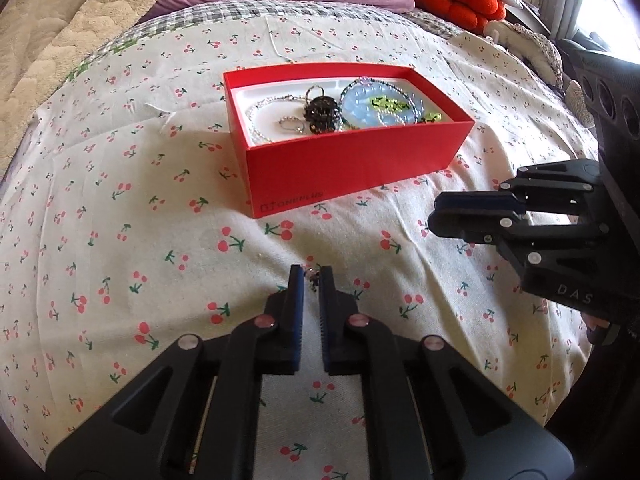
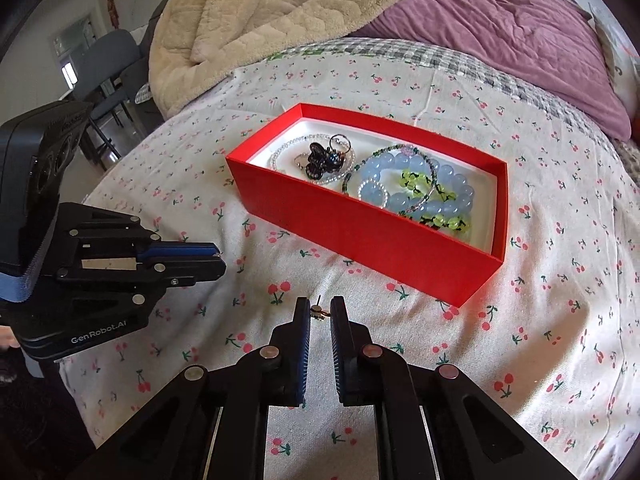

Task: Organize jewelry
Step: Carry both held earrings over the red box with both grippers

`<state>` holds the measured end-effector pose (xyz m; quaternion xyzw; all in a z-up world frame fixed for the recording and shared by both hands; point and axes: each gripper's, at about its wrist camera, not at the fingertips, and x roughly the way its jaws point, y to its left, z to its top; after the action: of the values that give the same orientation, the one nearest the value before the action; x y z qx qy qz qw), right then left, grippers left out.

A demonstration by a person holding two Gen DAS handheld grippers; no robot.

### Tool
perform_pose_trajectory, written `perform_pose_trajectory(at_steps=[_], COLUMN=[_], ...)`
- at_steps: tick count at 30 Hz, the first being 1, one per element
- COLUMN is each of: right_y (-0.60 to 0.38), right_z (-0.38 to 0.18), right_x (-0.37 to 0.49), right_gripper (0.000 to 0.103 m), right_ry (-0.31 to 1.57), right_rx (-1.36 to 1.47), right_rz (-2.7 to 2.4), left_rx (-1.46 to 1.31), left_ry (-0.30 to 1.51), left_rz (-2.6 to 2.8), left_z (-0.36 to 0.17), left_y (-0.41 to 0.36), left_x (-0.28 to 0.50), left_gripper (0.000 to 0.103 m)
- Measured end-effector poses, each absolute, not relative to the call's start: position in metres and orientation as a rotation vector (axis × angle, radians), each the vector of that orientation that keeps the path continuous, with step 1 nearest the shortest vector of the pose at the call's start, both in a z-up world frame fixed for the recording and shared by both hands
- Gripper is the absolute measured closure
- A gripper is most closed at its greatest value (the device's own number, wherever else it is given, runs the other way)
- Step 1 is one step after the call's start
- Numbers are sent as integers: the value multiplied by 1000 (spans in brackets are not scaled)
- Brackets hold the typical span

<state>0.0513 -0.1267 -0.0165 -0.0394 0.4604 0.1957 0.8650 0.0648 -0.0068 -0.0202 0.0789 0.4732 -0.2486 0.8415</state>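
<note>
Left wrist view, left gripper [image 1: 311, 276] clenched on small earring [image 1: 312, 280], right gripper [image 2: 320, 312] pinching gold stud [image 2: 319, 312]

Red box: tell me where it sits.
The red box lies open on the cherry-print sheet, ahead of both grippers; in the right wrist view it is right of centre.

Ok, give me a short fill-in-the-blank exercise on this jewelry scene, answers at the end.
1. The jewelry lies in a ____ box.
2. The large round beads of the bracelet are pale ____.
3. The bedsheet is printed with small ____.
4. The right gripper pinches a small ____.

Missing words: red; blue; cherries; earring
</note>
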Motion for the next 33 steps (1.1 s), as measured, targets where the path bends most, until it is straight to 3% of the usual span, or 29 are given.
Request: perform_pose_trajectory(at_steps=[18, 33], right_y=[-158, -189], right_z=[35, 42], right_x=[63, 104], right_gripper=[93, 93], right_ry=[870, 902], right_rx=[59, 203], right_rz=[342, 282], left_rx=[66, 30], left_ry=[923, 974], left_rz=[-497, -435], left_z=[35, 34], left_y=[-17, -23], left_x=[95, 140], left_gripper=[95, 95])
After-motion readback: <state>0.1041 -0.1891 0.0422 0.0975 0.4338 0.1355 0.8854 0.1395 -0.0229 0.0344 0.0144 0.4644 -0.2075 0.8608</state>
